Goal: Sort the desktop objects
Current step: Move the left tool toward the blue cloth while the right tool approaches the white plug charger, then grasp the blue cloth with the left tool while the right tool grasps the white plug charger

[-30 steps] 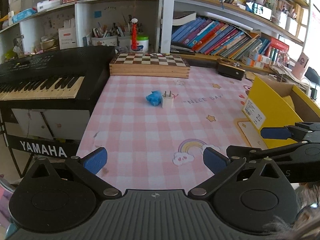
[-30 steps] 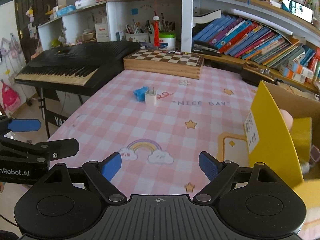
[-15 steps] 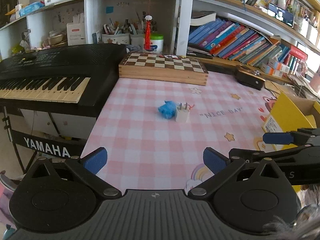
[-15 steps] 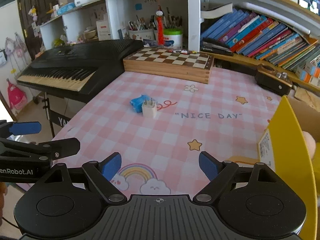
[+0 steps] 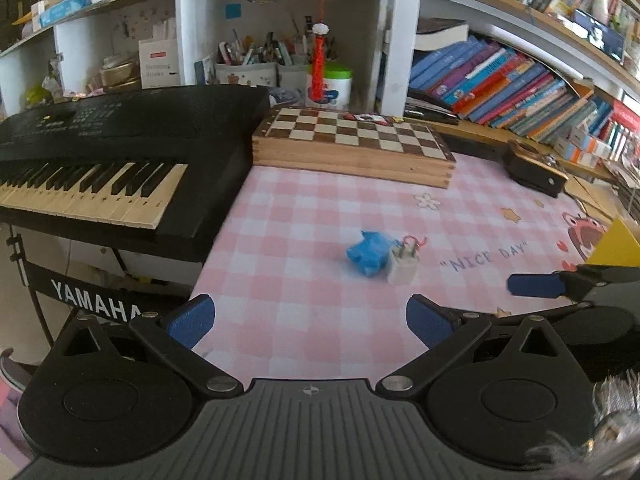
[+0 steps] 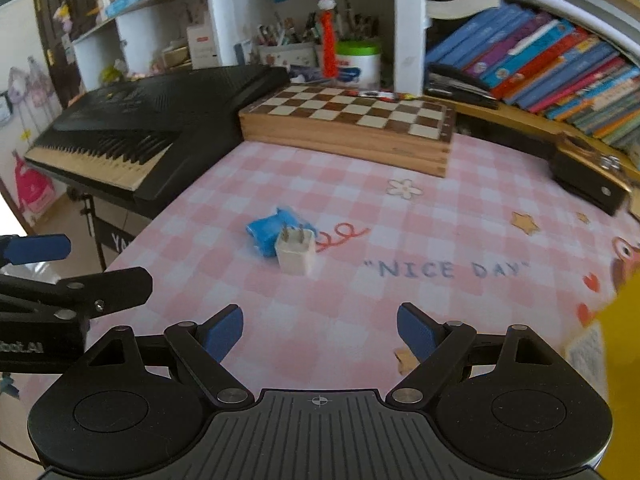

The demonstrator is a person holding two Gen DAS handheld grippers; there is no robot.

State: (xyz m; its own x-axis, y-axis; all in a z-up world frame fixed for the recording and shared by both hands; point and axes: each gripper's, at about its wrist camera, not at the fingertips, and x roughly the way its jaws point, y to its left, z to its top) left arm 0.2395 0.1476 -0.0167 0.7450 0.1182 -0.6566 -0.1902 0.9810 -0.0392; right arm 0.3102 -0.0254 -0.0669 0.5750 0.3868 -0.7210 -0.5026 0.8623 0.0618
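Both tongs, left (image 5: 308,318) and right (image 6: 320,330), wide and empty. White charger (image 6: 295,254) touching blue object (image 6: 264,232), mid-frame on the worktop (image 6: 440,232); both unsorted, yellow box (image 6: 624,360) at right edge.

Bare desk (image 6: 400,240) lies open all around the white charger (image 6: 295,254), except where the blue toy (image 6: 264,234) touches its left side. Beyond the charger, the chessboard box (image 6: 348,128) walls the far edge; the keyboard (image 6: 160,120) flanks left.
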